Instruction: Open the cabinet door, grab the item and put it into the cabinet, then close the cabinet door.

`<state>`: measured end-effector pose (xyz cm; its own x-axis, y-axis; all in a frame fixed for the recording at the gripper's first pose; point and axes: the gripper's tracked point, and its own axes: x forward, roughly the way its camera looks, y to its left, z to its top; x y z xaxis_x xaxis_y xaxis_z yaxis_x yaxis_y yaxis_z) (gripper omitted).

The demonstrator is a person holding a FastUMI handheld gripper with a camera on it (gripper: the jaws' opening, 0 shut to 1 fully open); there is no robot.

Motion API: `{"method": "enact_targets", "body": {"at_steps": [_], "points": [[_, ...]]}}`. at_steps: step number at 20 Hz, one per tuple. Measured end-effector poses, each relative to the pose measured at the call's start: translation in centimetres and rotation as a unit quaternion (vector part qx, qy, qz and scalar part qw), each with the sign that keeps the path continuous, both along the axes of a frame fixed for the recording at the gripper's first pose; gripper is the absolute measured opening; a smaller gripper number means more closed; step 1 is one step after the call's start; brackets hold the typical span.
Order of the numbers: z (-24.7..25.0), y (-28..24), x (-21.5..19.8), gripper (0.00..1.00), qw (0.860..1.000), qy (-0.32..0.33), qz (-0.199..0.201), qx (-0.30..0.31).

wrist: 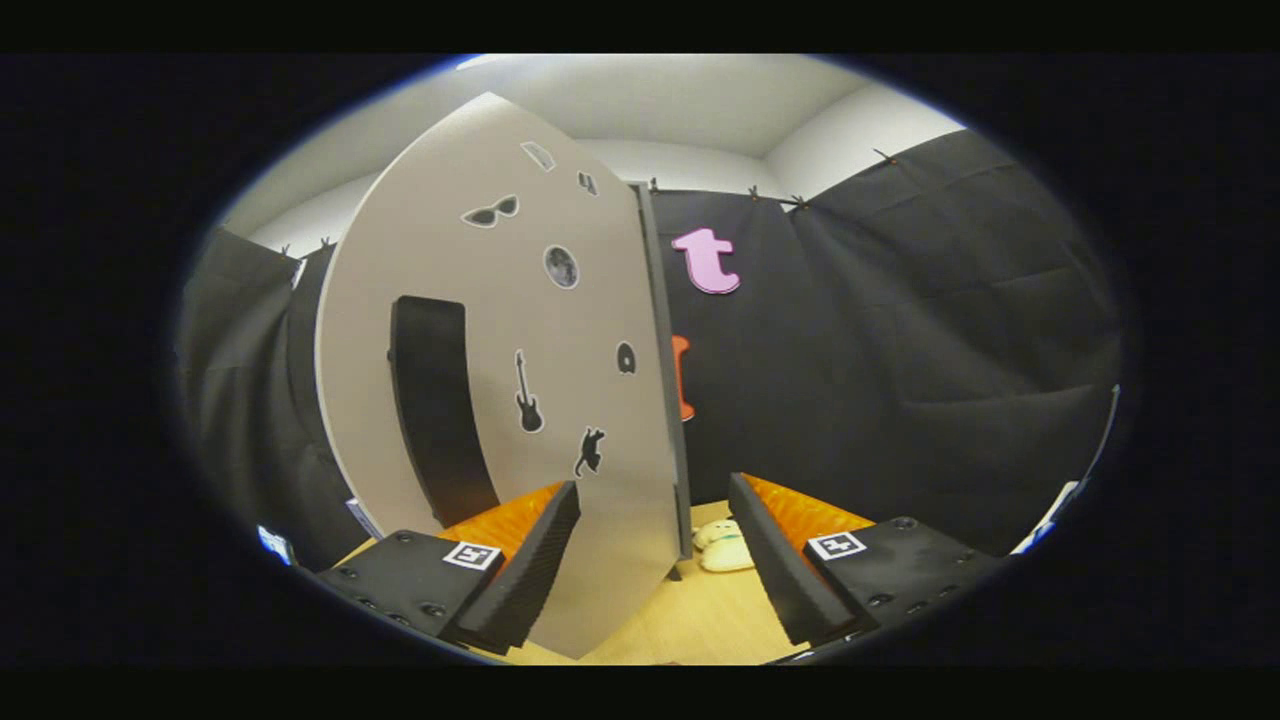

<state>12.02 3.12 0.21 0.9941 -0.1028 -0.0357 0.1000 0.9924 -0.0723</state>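
The cabinet door [500,330] is a pale panel with small dark stickers, standing very close ahead and tilted. Its long black handle [438,410] runs upright on the left part, above the left finger [530,575]. The door's dark right edge [668,400] comes down between my fingers. My gripper [650,575] is open, with the door's lower part in the gap; neither finger visibly presses on it. A small cream plush toy [724,546] lies on the wooden table [700,620], just ahead of the right finger [775,575] and right of the door's edge.
Black cloth walls close the booth behind and to the right of the door. A white wall and ceiling show above them. The table's light wood runs between the fingers toward the toy.
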Motion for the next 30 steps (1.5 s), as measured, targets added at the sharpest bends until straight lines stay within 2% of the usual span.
{"method": "enact_targets", "body": {"at_steps": [5,13,16,19,30], "points": [[-0.8,3.3,2.8,0.97,0.999,0.011,0.038,0.017],[-1.0,6.0,1.5,0.97,0.994,0.040,0.105,-0.002],[-1.8,8.6,2.4,0.97,0.989,0.053,0.135,-0.005],[-2.0,8.8,3.2,0.95,0.990,0.053,0.130,-0.022],[-2.8,10.2,5.6,0.95,0.987,0.068,0.141,-0.041]]}}
